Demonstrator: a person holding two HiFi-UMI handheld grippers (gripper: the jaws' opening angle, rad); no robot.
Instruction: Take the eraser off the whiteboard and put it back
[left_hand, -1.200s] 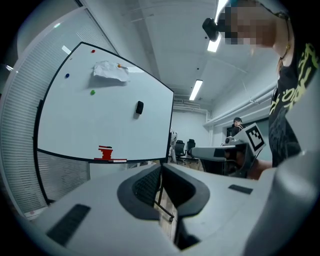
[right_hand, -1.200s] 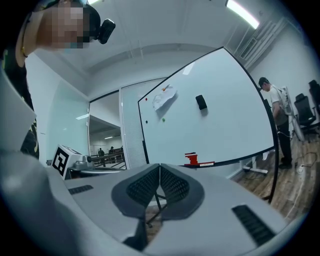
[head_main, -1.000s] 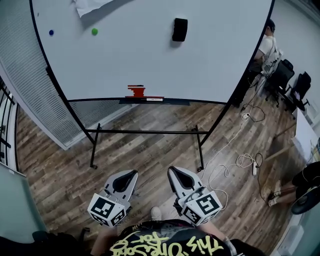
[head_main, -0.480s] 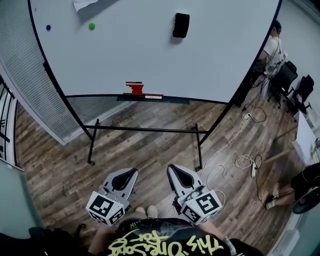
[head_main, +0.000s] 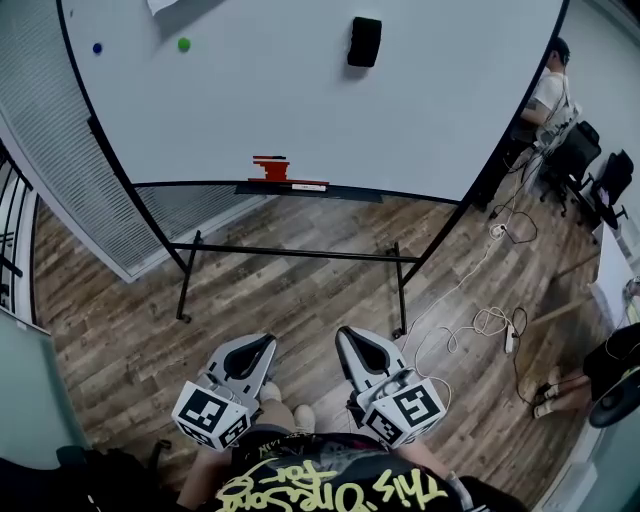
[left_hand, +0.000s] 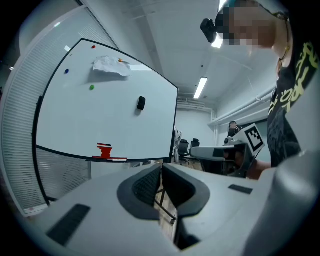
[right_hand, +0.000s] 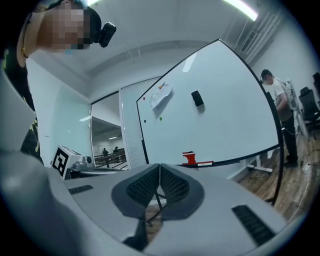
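Observation:
A black eraser sticks high on the whiteboard, right of centre; it also shows in the left gripper view as the eraser and in the right gripper view as the eraser. Both grippers hang low near my body, far from the board. My left gripper is shut with nothing between its jaws, and its tips meet. My right gripper is shut and empty too, tips together.
A red object lies on the board's tray. Green and blue magnets and a paper sit at the board's upper left. The stand's legs cross the wooden floor. Cables, chairs and a person are at the right.
The head view has shifted slightly, so the board sits a little higher in frame. Both grippers stay shut and keep their place.

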